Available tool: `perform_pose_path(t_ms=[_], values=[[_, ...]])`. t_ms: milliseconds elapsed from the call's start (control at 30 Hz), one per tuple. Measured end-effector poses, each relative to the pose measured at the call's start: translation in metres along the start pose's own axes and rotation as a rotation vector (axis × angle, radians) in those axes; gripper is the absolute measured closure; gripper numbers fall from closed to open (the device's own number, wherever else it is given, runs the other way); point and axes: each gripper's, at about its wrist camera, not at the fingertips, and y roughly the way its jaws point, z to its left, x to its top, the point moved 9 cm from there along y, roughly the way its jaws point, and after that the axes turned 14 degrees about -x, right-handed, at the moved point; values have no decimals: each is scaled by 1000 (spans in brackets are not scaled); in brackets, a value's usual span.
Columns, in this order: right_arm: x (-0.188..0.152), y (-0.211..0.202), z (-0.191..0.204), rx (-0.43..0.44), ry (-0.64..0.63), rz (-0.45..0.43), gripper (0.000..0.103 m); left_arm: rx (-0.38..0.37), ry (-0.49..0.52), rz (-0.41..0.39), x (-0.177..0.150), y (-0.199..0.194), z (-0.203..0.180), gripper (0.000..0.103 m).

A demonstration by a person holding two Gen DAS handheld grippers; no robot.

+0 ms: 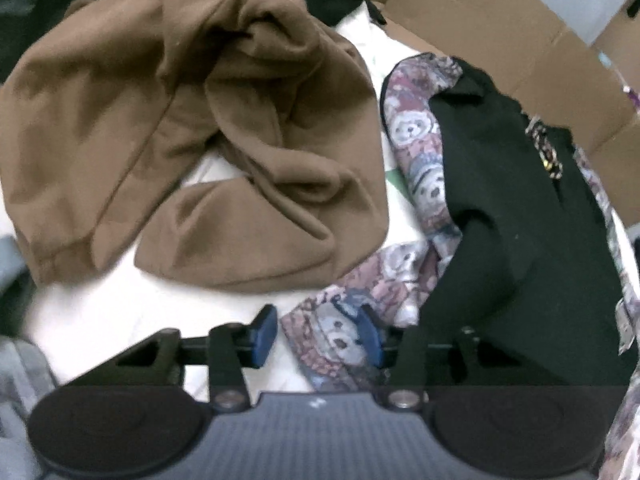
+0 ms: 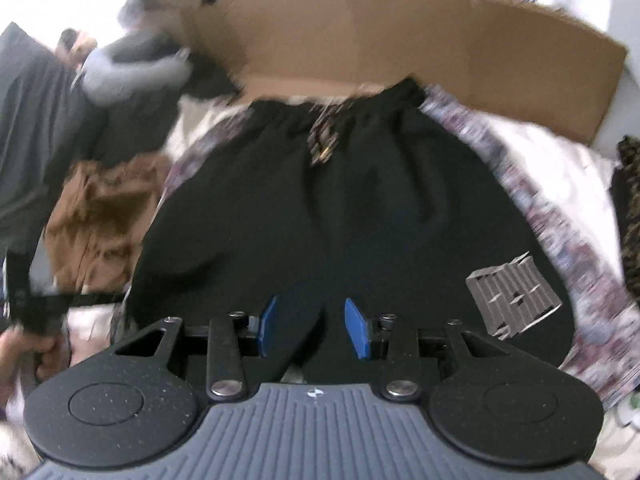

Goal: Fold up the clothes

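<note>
Nearest in the left wrist view, the left gripper [image 1: 318, 336] has its two blue pads spread, with the corner of one bear-print cloth [image 1: 416, 184] lying between them; whether either pad touches it cannot be told. In the right wrist view the right gripper [image 2: 314, 326] is likewise spread, its pads just over the near hem of one pair of black shorts [image 2: 352, 208], at the notch between the two legs. The shorts lie flat on the bear-print cloth, a grey patch [image 2: 514, 300] on one leg, on a white bed surface [image 1: 120, 320]. Beside them sits one crumpled brown garment [image 1: 192, 128]. Along the far edge stands one flattened cardboard box [image 2: 400, 44].
</note>
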Motion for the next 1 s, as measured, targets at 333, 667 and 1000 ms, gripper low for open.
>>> perform_pose_path(t_ms=[333,667,1000], values=[[-73,5,38,9,16,118,59,-38,59,-135,-6,-60,-30,97],[-97,5,36,-6,46,160,59,-142,86,-83,-32,-67,-89,101],[-109,11,32,-27,56,141,59,-102,124,75,-77,-20,-78,103]])
